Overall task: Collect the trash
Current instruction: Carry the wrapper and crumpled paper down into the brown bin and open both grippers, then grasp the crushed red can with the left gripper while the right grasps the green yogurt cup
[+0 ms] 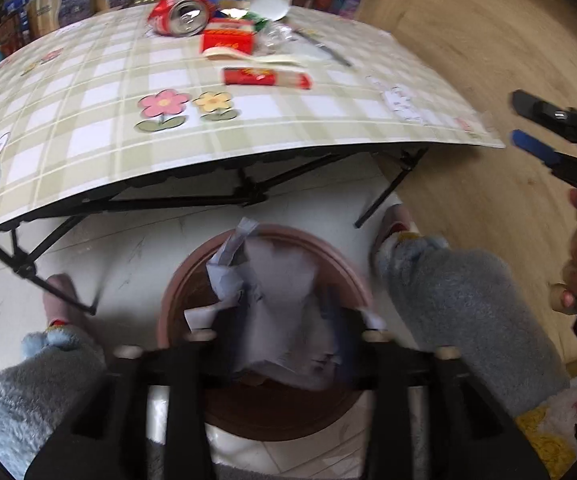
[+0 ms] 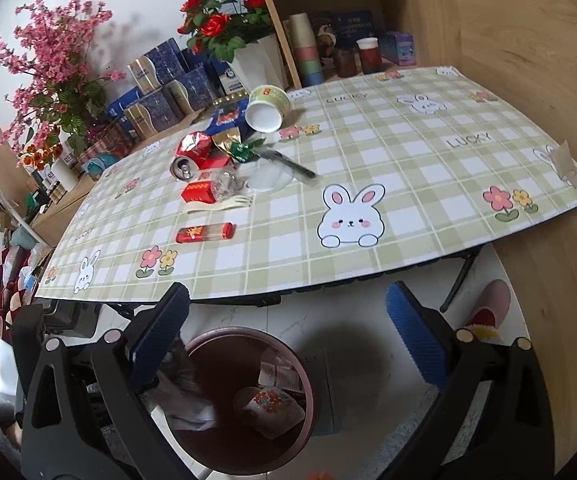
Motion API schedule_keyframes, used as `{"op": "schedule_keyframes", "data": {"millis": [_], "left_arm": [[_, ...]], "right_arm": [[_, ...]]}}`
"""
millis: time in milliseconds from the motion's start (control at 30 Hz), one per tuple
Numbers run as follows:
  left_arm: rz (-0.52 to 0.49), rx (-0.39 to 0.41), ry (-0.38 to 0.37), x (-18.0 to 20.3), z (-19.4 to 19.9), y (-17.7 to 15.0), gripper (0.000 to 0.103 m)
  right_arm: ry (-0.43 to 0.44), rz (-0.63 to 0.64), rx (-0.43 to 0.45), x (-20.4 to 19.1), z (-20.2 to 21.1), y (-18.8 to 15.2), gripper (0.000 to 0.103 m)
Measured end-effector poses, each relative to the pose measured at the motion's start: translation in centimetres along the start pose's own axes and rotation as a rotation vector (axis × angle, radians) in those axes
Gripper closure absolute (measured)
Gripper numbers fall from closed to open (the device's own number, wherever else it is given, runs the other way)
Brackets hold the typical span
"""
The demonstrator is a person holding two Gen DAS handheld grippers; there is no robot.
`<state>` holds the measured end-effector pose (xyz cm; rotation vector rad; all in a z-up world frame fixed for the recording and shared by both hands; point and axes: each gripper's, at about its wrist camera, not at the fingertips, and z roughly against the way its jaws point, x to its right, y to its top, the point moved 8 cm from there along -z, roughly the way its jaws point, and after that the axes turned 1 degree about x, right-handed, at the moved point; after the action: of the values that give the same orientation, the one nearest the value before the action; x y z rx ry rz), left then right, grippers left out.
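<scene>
Fingers [image 2: 412,328] on the right gripper [image 2: 288,320] are spread wide, holding nothing, while the left gripper [image 1: 284,344] hangs half-open with crumpled paper [image 1: 276,292] loose between them over the bin [image 1: 176,280]. One crushed can [image 2: 190,156] and two red boxes [image 2: 204,232] sit mid-table [image 2: 448,184].

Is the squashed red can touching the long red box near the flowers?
Apart. The right wrist view shows bare checked tablecloth between the red can and the long red box.

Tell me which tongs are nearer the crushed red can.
Right. Right tongs hang open past the table's near edge, over the bin; left tongs sit lower, at the bin mouth. The can lies mid-table.
</scene>
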<state>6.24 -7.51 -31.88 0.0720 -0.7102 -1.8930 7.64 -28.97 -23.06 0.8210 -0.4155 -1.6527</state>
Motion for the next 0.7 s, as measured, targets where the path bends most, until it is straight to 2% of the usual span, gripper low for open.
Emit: {"op": "schedule_keyframes", "data": {"millis": [33, 133, 267, 433, 567, 700], "left_arm": [[-0.002, 0.019, -0.004, 0.2, 0.2, 0.2, 0.032], [0.001, 0.07, 0.0, 0.1, 1.2, 0.6, 0.028], [0.076, 0.15, 0.01, -1.2, 2.6, 1.0, 0.021], [0.187, 0.227, 0.052, -3.9, 4.2, 1.7, 0.018], [0.264, 0.223, 0.067, -5.9, 4.3, 2.1, 0.01], [0.259, 0.223, 0.098, -7.1, 4.4, 3.6, 0.01]], "right_arm": [[-0.001, 0.002, -0.003, -0.1, -0.2, 0.0, 0.006], [0.0, 0.017, -0.004, -0.5, -0.3, -0.1, 0.006], [-0.003, 0.077, 0.016, -1.4, -0.5, 0.1, 0.006], [0.016, 0.09, 0.001, -1.9, -1.2, -0.2, 0.006], [-0.01, 0.097, 0.003, -1.4, -1.8, 0.0, 0.006], [-0.024, 0.089, -0.001, -0.6, -2.7, 0.9, 0.006]]}}
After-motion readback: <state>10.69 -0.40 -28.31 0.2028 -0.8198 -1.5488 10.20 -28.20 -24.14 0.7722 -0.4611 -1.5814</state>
